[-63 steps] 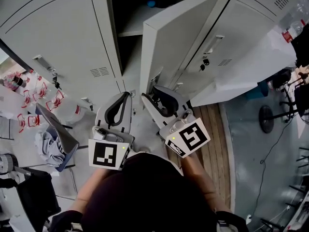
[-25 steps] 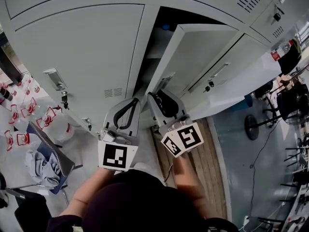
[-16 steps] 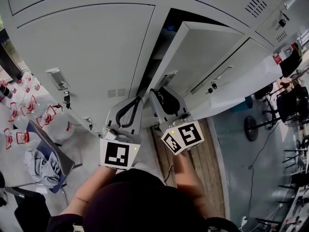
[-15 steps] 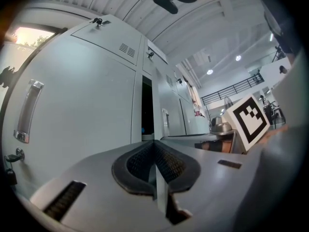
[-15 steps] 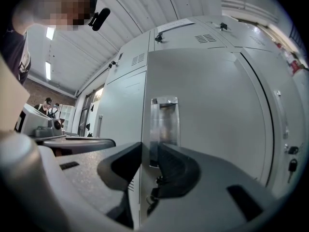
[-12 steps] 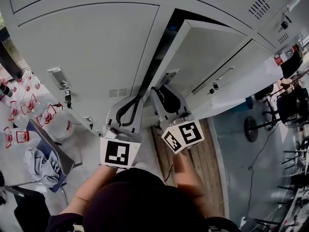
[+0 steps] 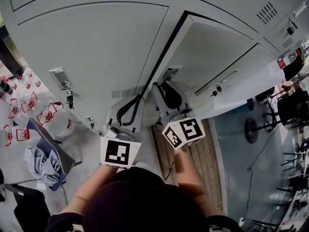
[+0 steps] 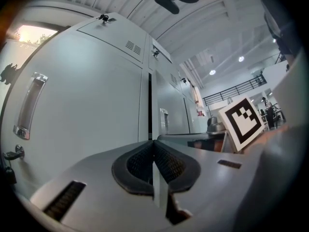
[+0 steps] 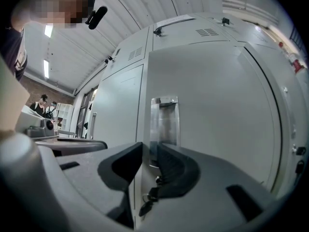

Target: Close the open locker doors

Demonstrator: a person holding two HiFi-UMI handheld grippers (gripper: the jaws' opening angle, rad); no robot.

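**Door almost home, a dark slit left**

The locker door (image 7: 217,47) (image 9: 212,110) I am working on stands nearly flush with the row. Only a thin dark gap (image 7: 164,50) (image 8: 149,105) shows along its free edge, beside the neighbouring closed door (image 7: 91,42) (image 8: 82,105).

My right gripper (image 7: 161,87) (image 9: 149,146) is held level and right up at that free edge. Its jaws are a narrow way apart and have just been closing in. Through the slot between them I see the lower end of the door's handle (image 7: 170,73) (image 9: 164,120), and a bunch of keys (image 9: 147,202) hangs in the slot just below it. I see neither pad pressing on the handle or on the keys, so I am holding nothing with it.

My left gripper (image 7: 140,96) (image 8: 153,143) sits just beside the right one, facing the frame next to the gap. Its jaws are pressed together tip to tip, with no object between them. The closed door to its left carries its own handle (image 7: 60,77) (image 8: 28,105), well apart from my fingertips.
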